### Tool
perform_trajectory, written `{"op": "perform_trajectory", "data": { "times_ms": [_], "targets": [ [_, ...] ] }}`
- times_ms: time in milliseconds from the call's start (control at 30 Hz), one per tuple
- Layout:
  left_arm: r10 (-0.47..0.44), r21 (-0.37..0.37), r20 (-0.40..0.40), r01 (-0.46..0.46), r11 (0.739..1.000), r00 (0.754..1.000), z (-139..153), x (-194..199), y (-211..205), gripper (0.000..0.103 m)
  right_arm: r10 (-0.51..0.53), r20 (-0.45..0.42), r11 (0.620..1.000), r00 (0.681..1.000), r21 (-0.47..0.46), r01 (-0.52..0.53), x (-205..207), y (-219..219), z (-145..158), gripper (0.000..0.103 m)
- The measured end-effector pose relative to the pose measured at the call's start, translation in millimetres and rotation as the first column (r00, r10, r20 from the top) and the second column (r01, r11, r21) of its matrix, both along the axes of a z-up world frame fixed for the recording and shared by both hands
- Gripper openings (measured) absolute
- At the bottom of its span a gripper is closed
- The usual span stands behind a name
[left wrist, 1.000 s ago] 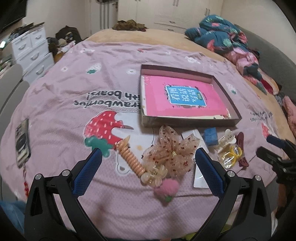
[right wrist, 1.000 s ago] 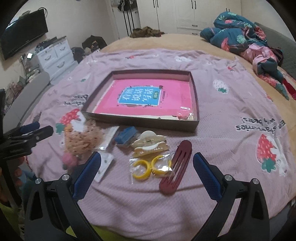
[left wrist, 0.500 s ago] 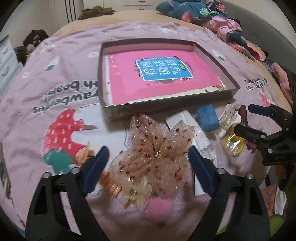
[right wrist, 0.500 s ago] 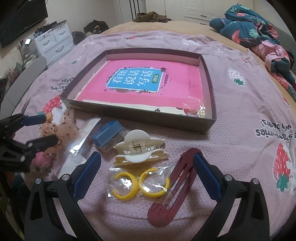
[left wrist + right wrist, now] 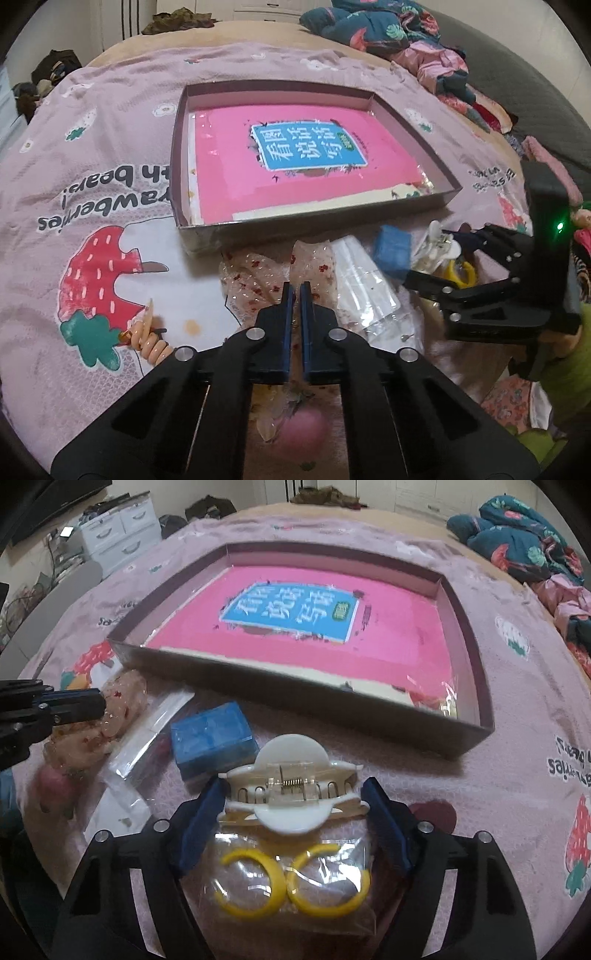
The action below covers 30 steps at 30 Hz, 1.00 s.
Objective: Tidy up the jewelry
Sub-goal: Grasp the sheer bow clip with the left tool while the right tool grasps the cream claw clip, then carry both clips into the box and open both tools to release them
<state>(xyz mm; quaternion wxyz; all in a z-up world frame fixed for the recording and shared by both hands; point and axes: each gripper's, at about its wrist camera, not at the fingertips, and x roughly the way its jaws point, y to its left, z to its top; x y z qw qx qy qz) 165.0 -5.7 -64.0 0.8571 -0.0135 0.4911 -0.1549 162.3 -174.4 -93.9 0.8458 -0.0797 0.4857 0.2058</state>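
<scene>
Pink bedspread (image 5: 110, 155) reads "strawberries".

A sheer bow (image 5: 258, 284) with red dots is lying crumpled on the bed beside the box (image 5: 448, 192). A white claw clip (image 5: 291, 790) is lying flat, touching a bag of yellow hoops (image 5: 291, 882).

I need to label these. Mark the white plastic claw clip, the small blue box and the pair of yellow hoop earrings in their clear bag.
White plastic claw clip (image 5: 291, 794): right wrist view, on its spring hinge.
Small blue box (image 5: 212, 734): right wrist view, on its top face.
Yellow hoop earrings (image 5: 255, 884): right wrist view, on the left hoop's ring.
</scene>
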Motion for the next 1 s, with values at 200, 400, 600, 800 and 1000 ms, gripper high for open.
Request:
{"op": "perform_trajectory", "data": {
  "times_ms": [200, 400, 600, 800, 1000],
  "targets": [
    [0.018, -0.001, 0.017, -0.018, 1.0, 1.0, 10, -2, 2, 0.0, 0.005, 0.036, 0.999, 0.999, 0.05, -0.007, -6, -6, 11, 0.075],
    [0.036, -0.027, 0.048, -0.035, 0.999, 0.998, 24, -6, 8, 0.0, -0.01, 0.092, 0.995, 0.996, 0.104, 0.0, -15, -13, 44, 0.075],
    [0.043, -0.023, 0.092, -0.041, 0.999, 0.995, 46, -5, 9, 0.0, -0.06, 0.121, 0.991, 0.991, 0.125, 0.044, -17, -26, 67, 0.075],
    [0.053, -0.039, 0.145, -0.048, 0.998, 0.988, 73, 2, 13, 0.0, -0.085, 0.162, 0.989, 0.983, 0.131, 0.064, -20, -37, 92, 0.075],
    [0.065, -0.026, 0.182, -0.061, 0.998, 0.981, 93, 24, 13, 0.0, -0.102, 0.215, 0.985, 0.971, 0.159, 0.068, -16, -45, 116, 0.075]
  ]
}}
